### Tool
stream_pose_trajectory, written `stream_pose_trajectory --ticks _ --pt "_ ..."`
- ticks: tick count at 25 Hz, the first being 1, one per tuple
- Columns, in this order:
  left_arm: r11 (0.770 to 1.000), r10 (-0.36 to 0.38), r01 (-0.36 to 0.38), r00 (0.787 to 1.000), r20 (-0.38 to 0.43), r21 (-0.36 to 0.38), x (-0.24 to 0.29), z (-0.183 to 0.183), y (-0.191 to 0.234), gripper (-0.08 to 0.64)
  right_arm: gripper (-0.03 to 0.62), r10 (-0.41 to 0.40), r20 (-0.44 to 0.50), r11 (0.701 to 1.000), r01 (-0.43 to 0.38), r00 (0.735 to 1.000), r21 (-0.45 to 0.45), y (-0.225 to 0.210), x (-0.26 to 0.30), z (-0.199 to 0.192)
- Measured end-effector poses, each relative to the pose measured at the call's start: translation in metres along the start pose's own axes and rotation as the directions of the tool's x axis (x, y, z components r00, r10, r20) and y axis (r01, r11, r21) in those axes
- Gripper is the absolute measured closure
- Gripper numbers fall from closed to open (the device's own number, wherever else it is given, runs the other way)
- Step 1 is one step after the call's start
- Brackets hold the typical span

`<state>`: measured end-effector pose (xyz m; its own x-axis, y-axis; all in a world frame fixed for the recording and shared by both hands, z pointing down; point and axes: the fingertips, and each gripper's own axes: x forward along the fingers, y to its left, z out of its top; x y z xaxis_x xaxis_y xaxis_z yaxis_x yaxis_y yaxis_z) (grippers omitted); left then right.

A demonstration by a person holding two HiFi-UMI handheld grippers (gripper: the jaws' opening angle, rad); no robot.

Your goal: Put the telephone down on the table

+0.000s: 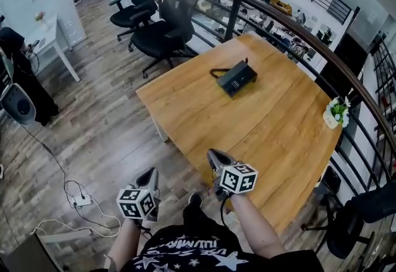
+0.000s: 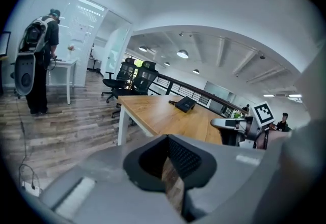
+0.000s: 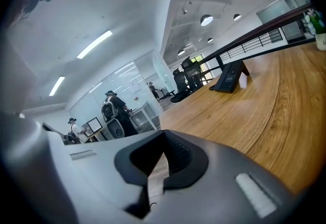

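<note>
The black telephone (image 1: 237, 78) lies with its cord on the far part of the wooden table (image 1: 278, 122), clear of both grippers. It also shows small in the left gripper view (image 2: 186, 104) and in the right gripper view (image 3: 228, 78). My left gripper (image 1: 150, 173) hangs over the floor, left of the table's near corner, shut and empty (image 2: 170, 172). Just at the table's near edge, my right gripper (image 1: 215, 154) is also shut with nothing in it (image 3: 159, 164). The left gripper view catches it at the right (image 2: 229, 123).
A small plant in a white pot (image 1: 336, 113) stands at the table's right edge. Black office chairs (image 1: 164, 23) are beyond the far left corner. A dark railing (image 1: 346, 73) runs behind the table. A power strip with cables (image 1: 80, 201) lies on the floor at left. A person with a backpack (image 2: 38, 60) stands by a white desk.
</note>
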<state>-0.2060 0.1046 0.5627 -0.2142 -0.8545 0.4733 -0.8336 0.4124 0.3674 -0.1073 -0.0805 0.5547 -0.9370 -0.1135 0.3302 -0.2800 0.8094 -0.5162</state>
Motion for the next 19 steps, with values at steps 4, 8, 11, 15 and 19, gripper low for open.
stream_pose_trajectory --ticks 4,8,11,15,19 --pt "1.0 0.02 -0.019 1.0 0.012 -0.023 -0.04 -0.028 0.004 0.558 0.594 0.032 -0.017 0.999 -0.033 0.999 -0.028 0.036 -0.016 -0.027" --pt "0.999 0.025 -0.024 0.999 0.028 -0.035 -0.073 -0.051 -0.003 0.558 0.594 0.052 -0.013 0.998 -0.052 0.999 -0.037 0.058 -0.044 -0.045" --pt "0.999 0.026 -0.025 0.999 0.031 -0.038 -0.096 -0.065 -0.009 0.558 0.594 0.052 -0.009 0.998 -0.052 0.999 -0.035 0.07 -0.066 -0.057" --pt "0.999 0.021 -0.02 0.999 0.033 -0.03 -0.115 -0.078 -0.015 0.558 0.594 0.049 -0.013 0.999 -0.05 0.999 -0.016 0.081 -0.087 -0.079" --pt "1.0 0.011 -0.01 0.999 0.042 -0.013 -0.127 -0.087 -0.021 0.558 0.594 0.044 -0.024 0.999 -0.044 0.999 -0.016 0.088 -0.102 -0.1"
